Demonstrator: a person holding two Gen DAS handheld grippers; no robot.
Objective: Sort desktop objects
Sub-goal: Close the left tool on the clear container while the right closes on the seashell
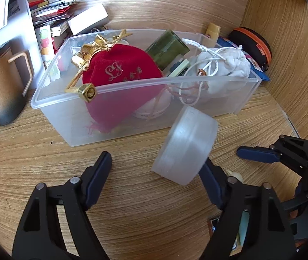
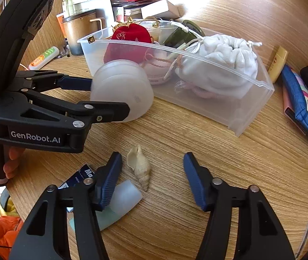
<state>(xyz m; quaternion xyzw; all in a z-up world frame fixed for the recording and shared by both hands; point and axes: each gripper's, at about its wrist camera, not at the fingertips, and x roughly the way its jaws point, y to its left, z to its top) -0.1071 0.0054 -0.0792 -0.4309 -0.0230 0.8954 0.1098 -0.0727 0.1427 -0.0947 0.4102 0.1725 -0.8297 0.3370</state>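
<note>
Two grippers are at work over the wooden counter (image 1: 45,162), and the sorting is judged to be under way, with several things already lying in the clear bin (image 1: 219,79).

From the left wrist view, the left gripper (image 1: 156,164) is seen with its fingers fairly wide. A frosted round box (image 1: 186,143) is tilted just in front of the bin, resting against one finger, while the other finger stands clearly apart from it; no firm clamp is shown. A red pouch (image 1: 119,73) and a white drawstring bag (image 1: 225,65) are already inside the bin.

From the right wrist view, the round box is seen blurred between the left gripper's fingers, close to the bin's near wall. The right gripper (image 2: 151,171) is held at a middling width, nothing being gripped; a pale seashell (image 2: 140,166) lies on the counter between its fingers, untouched.

The box must next be secured and carried over the rim; the shell would then be closed upon gently, as it looks brittle.
</note>
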